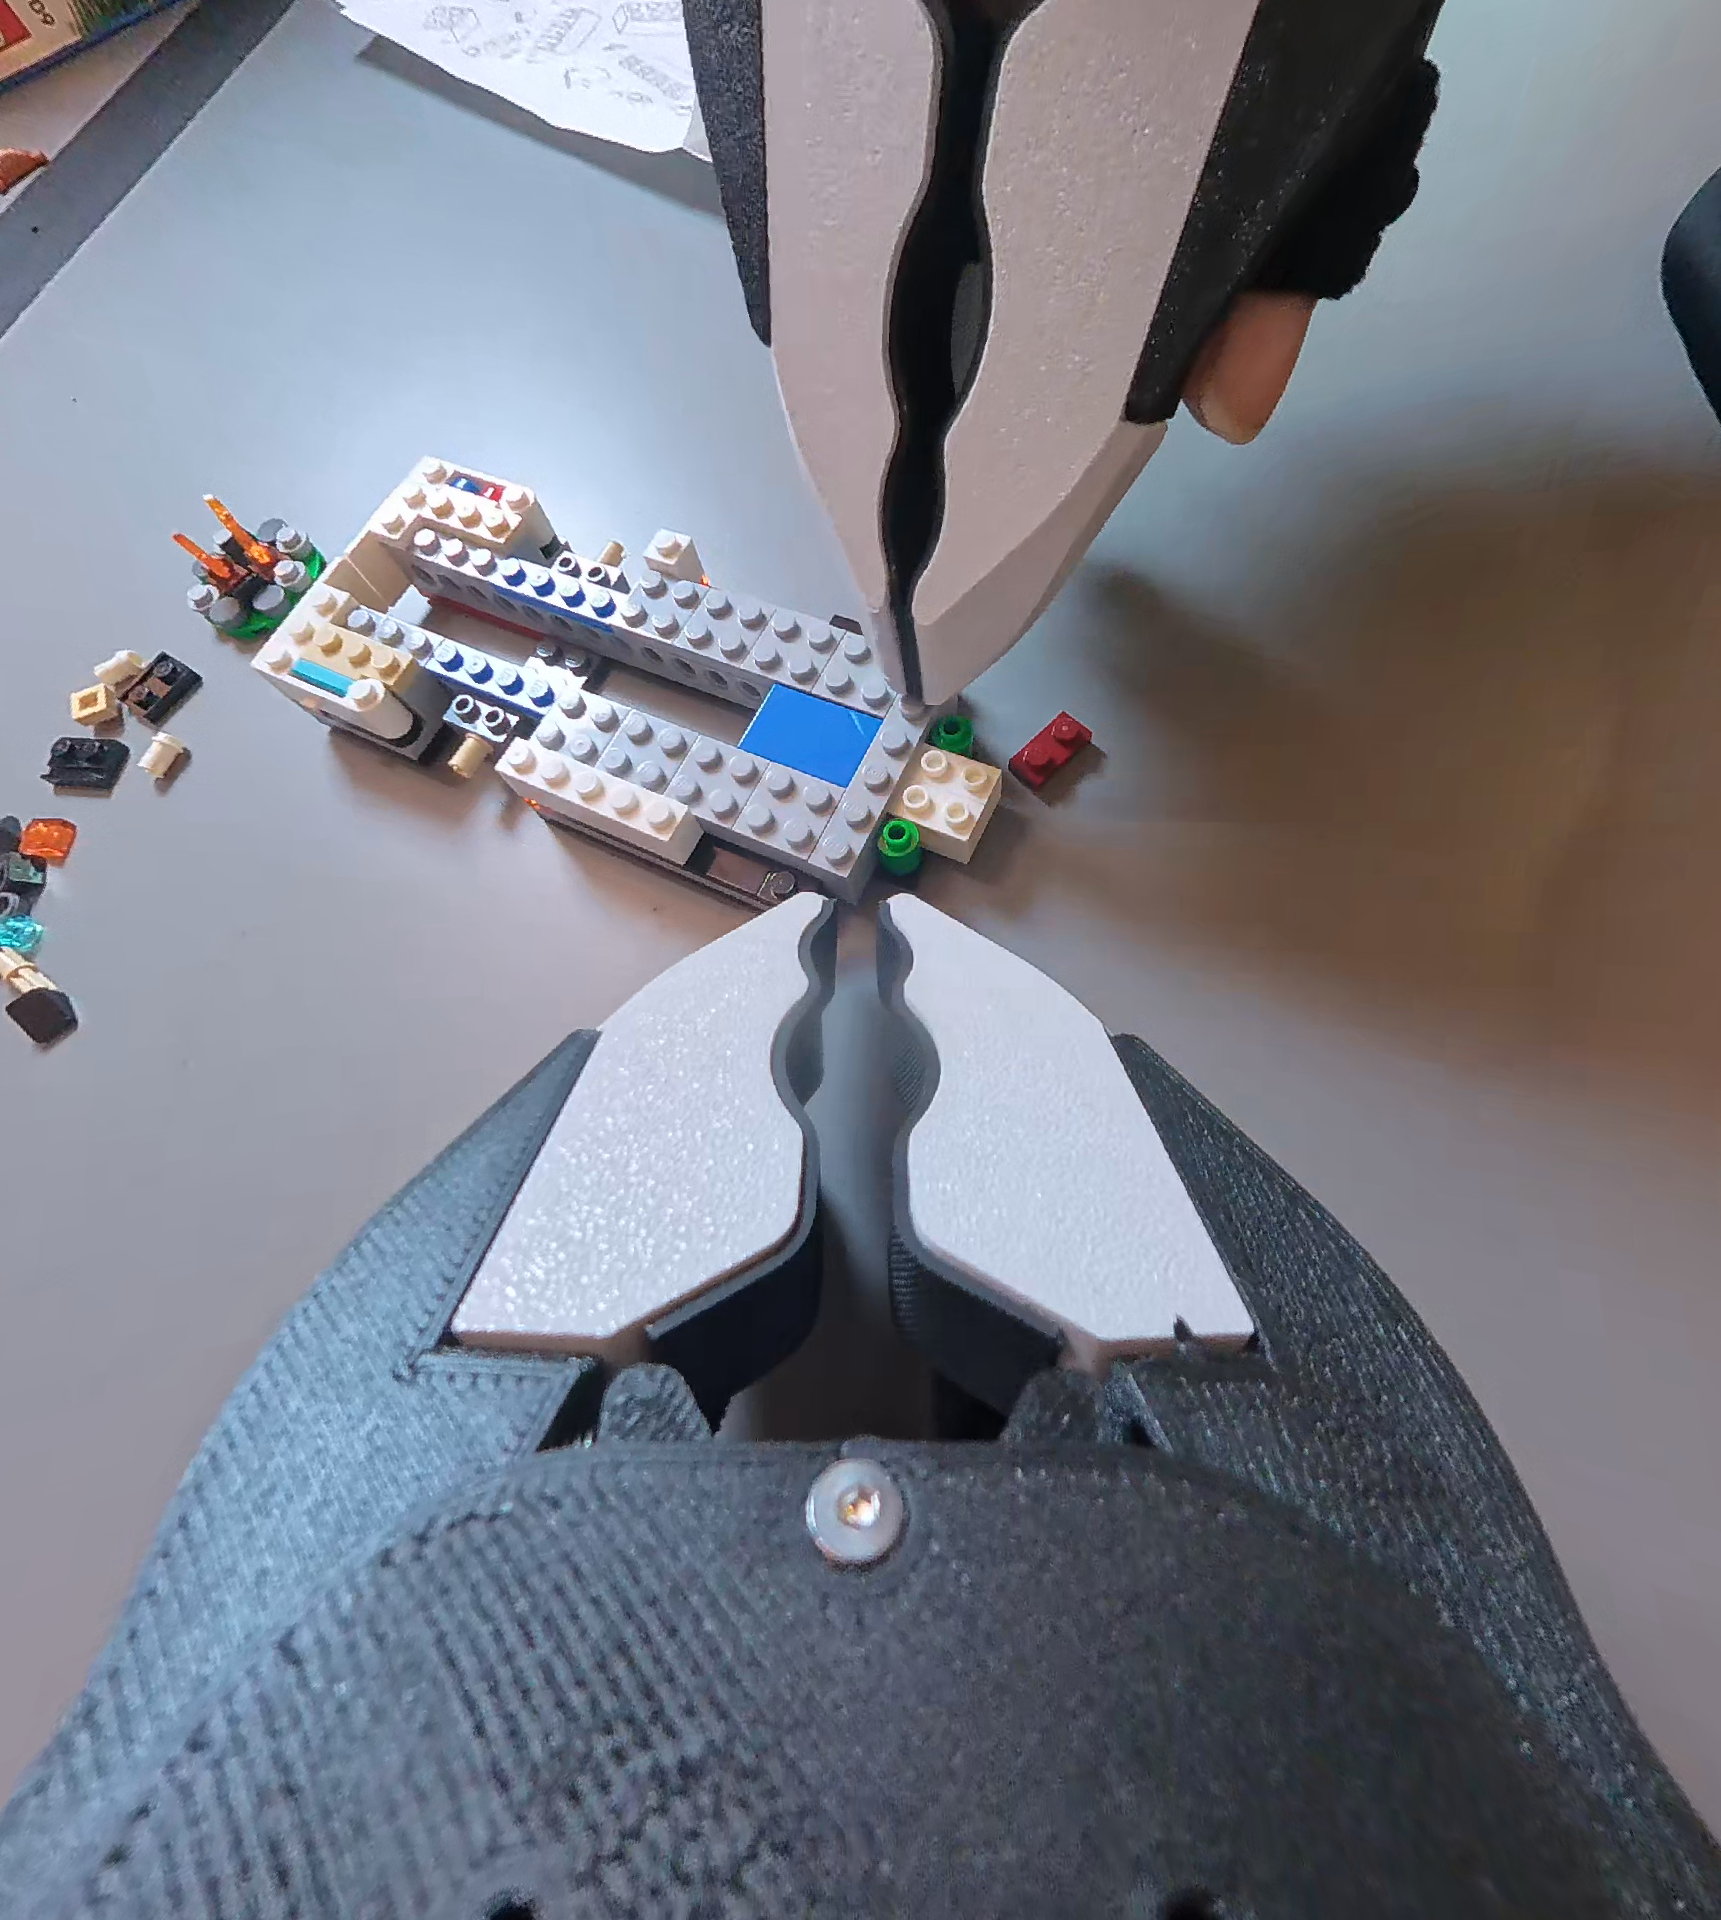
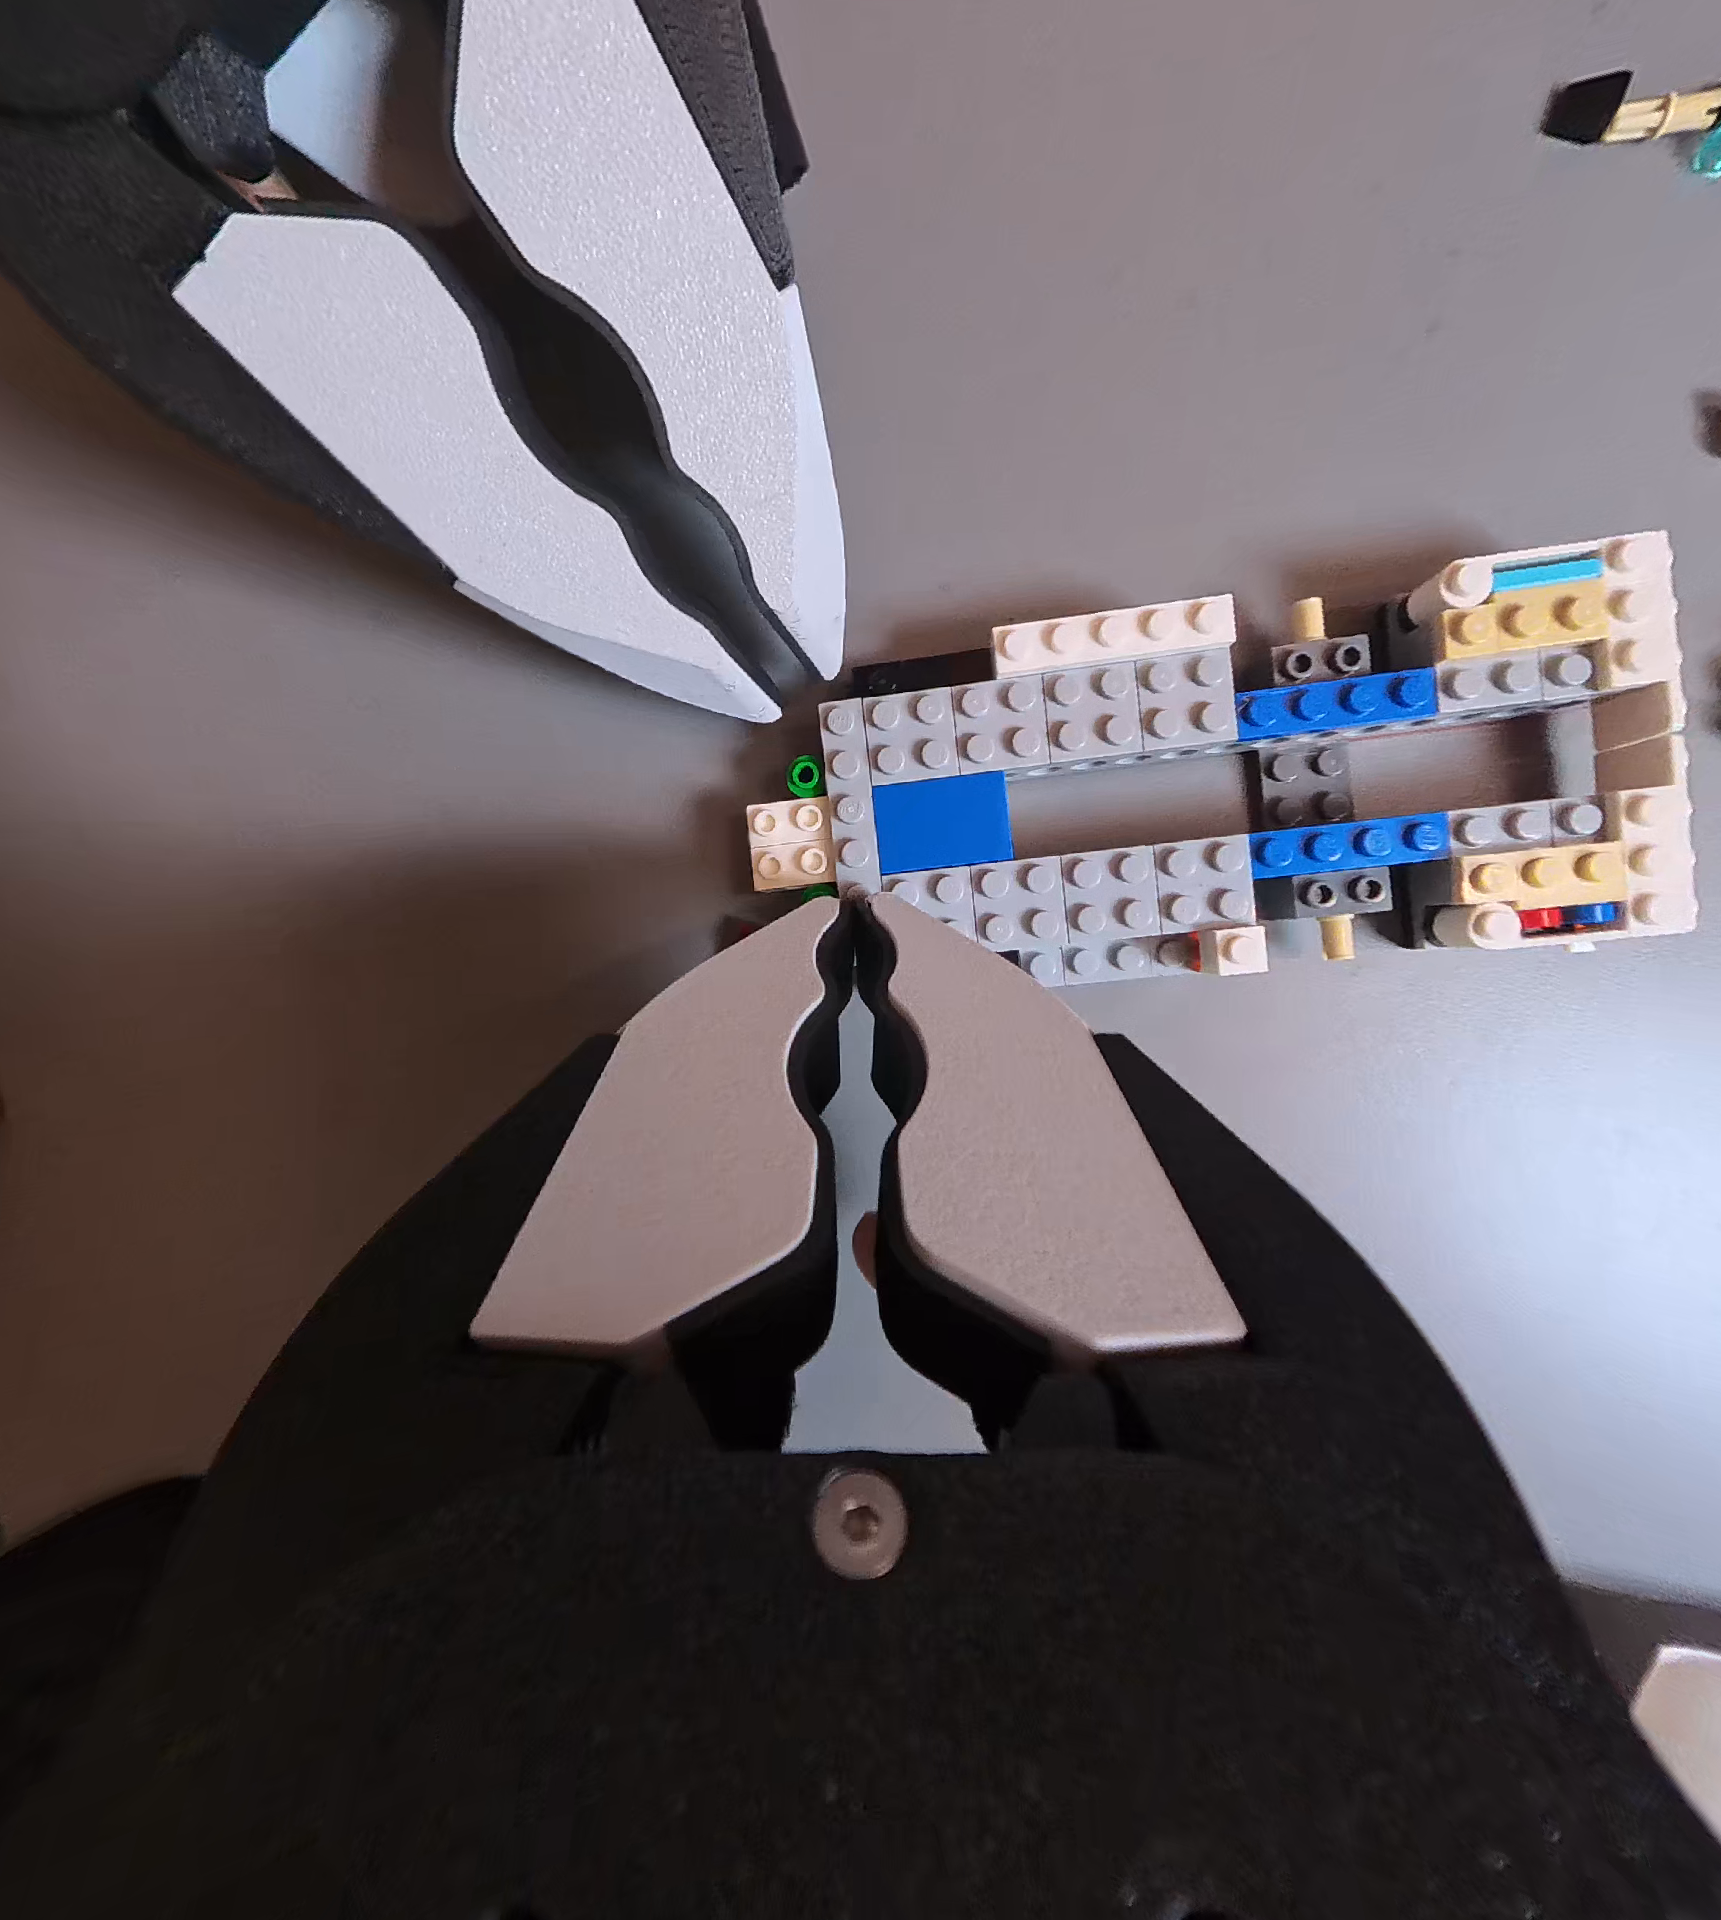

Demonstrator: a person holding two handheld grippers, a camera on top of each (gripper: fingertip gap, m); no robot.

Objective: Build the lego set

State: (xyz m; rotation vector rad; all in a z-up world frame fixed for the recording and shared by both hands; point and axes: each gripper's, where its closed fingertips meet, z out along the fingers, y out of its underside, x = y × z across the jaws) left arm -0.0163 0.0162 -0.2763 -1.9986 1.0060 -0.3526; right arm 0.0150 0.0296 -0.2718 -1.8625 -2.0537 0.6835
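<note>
The left gripper (image 1: 857, 909), white-fingered on a black textured body, is hovering with its jaws parted only narrowly and nothing between them, just beside the near corner of the long grey, blue and cream toy-brick vehicle frame (image 1: 731, 748) that is lying on the matte grey table (image 1: 1251, 1039). The right gripper (image 2: 858, 906), held by a hand in a black glove (image 1: 1303, 208), is coming in from the opposite side with its fingertips pressed together, their tips resting on a stud at the frame's grey end corner; it is gripping nothing. At that same end, a cream two-by-two brick (image 1: 947, 792) is sitting flanked by two small green round studs (image 1: 900, 844), and a dark red small plate (image 1: 1055, 750) is lying just beyond. A scatter of small loose pieces (image 1: 4, 914) is lying well apart.
</note>
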